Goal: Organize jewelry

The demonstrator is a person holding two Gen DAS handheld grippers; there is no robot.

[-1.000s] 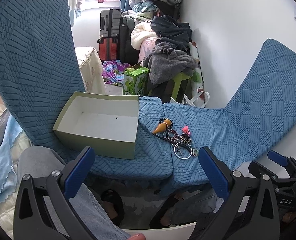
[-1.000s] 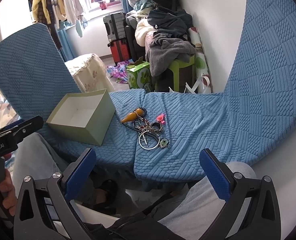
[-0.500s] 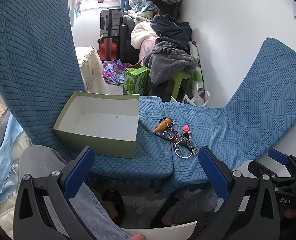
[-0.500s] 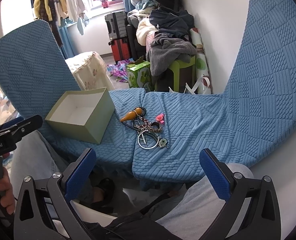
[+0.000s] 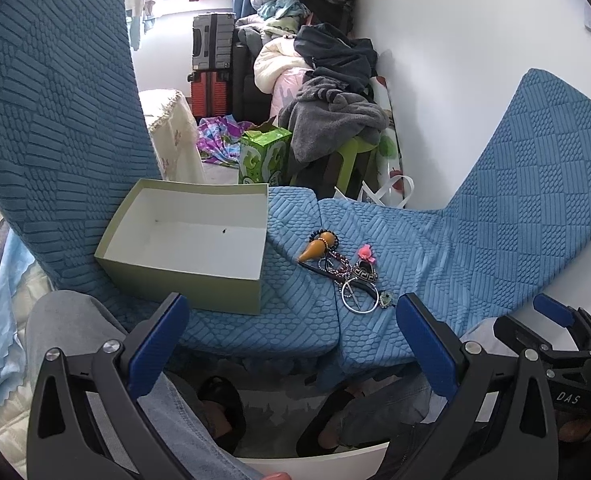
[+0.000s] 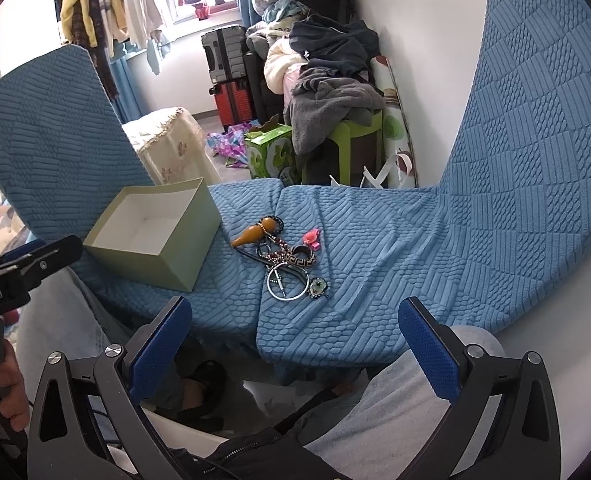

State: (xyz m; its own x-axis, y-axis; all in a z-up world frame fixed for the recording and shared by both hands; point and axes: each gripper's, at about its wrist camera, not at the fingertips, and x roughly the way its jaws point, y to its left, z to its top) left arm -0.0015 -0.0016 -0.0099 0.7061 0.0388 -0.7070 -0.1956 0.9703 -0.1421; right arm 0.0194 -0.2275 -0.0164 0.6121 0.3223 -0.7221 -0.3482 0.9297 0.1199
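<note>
blue cushion [image 5: 303, 320]: jewelry pile [image 5: 343, 266], box [image 5: 183, 240] unmoved; left gripper [image 5: 291, 340], right gripper [image 6: 295, 340] still wide open, empty

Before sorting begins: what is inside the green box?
The green box holds no jewelry: only its white floor with small dark specks. The near wall hides a strip of that floor.

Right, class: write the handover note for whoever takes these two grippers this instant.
Left gripper: open, empty, held back from the cushions.
Right gripper: open, empty, also short of the pile.
Box: open on the left cushion, nothing in it.
Jewelry: one tangled pile on the cushions right of the box, apart from it; gourd pendant, pink charm, patterned bangle, silver ring, green brooch, beads.
Done: nothing moved yet.
Left: pick each piece and put it in the box.
</note>
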